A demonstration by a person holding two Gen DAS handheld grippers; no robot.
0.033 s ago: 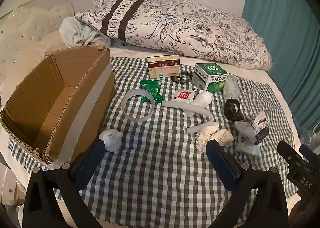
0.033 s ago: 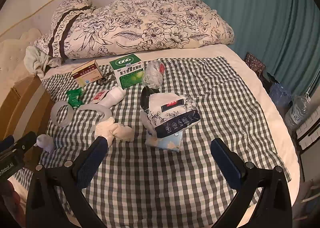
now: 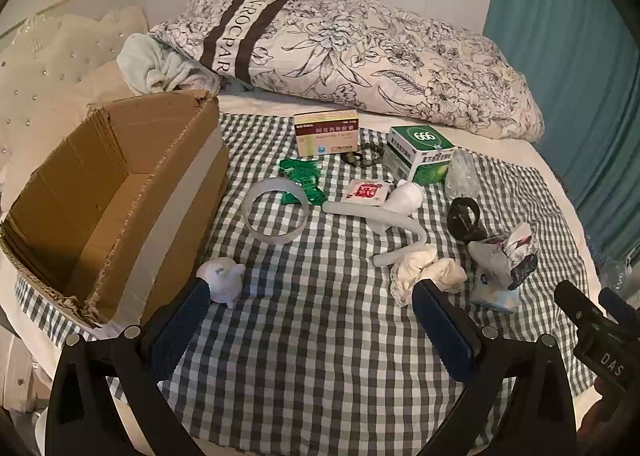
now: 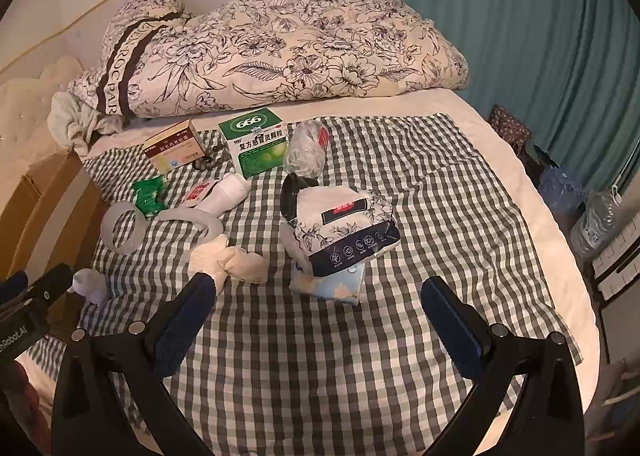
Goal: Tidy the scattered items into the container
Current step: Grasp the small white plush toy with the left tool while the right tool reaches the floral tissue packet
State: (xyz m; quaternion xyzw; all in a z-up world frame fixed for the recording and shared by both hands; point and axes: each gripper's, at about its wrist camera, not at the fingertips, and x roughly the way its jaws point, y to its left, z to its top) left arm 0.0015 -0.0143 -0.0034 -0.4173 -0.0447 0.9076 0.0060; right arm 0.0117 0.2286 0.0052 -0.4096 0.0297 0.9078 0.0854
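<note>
Cardboard box (image 3: 120, 191) sits empty beside scattered checked-cloth (image 3: 320, 336) clutter.

A checked cloth (image 4: 400, 183) is spread over the bed. A rolled floral quilt (image 3: 360, 63) is laid along the far side, with a pale green towel (image 3: 156, 67) bunched at its left end. A teal curtain (image 4: 520, 35) is hung at the right, and plastic bottles (image 4: 596, 223) are seen on the floor beneath it.

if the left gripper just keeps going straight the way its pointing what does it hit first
Probably bare checked cloth. The left gripper stands open and tilted down at the bed, with nothing between its fingers. The small white figurine sits just off its left fingertip and the crumpled cream cloth off its right; depth is uncertain.
</note>
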